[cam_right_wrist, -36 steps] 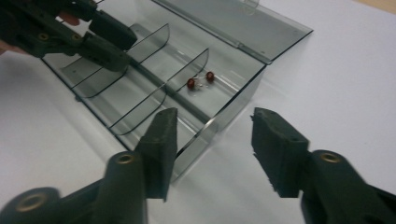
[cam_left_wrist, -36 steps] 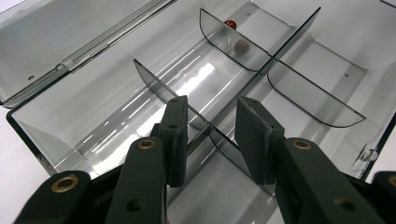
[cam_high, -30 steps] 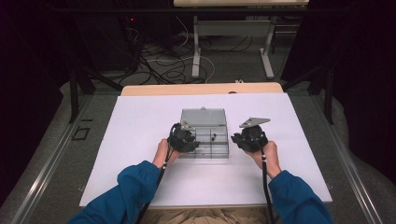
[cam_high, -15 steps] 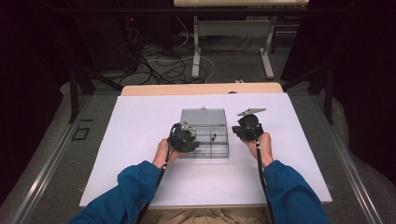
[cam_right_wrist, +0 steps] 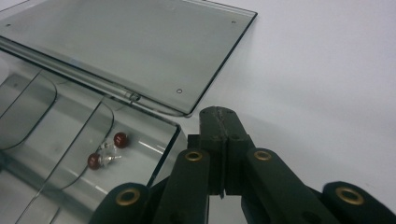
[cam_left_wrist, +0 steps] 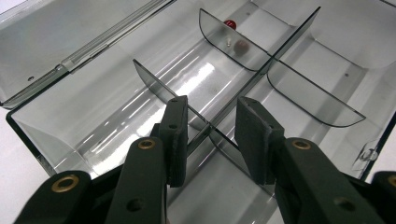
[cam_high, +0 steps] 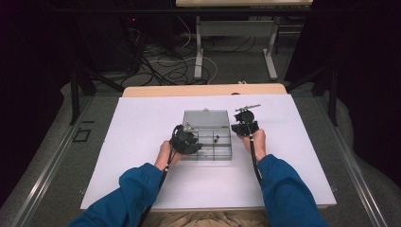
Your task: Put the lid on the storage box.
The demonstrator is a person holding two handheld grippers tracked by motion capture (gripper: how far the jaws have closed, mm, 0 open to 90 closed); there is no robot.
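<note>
- Left claw (cam_left_wrist: pixel 210 140) straddles a divider wall inside the clear box (cam_high: pixel 208 135); pads sit apart on either side of it, not visibly pressing. It reads as bracing or about to grip the divider, with nothing clamped.
- In the high view the left claw (cam_high: pixel 187 141) sits at the box's left near part.
- Right claw (cam_right_wrist: pixel 223 149) has its pads pressed together with nothing between them. It hangs just outside the box's corner, over the white bench (cam_right_wrist: pixel 327 70).
- In the high view the right claw (cam_high: pixel 244 126) is at the box's right edge, touching or just beside it; cannot tell which.
- The right claw's jaws have just finished closing, and nothing is caught in them.
- The box is open, its lid (cam_right_wrist: pixel 140 42) folded back flat on the bench behind the tray.
- The tray is split by one long divider and curved cross dividers (cam_left_wrist: pixel 308 91) into several compartments.
- Contents: two small red bead-headed pieces (cam_right_wrist: pixel 105 151) with a clear or metal part, probably earrings or pins, together in one compartment by the hinge on the right claw's side.
- From the left gripper view these pieces (cam_left_wrist: pixel 236 39) lie in a far compartment; the other compartments look empty.
- Progress, judged: the lid is open and the red pieces are in the box. Likely left: closing the lid or moving the box. Neither has begun.
</note>
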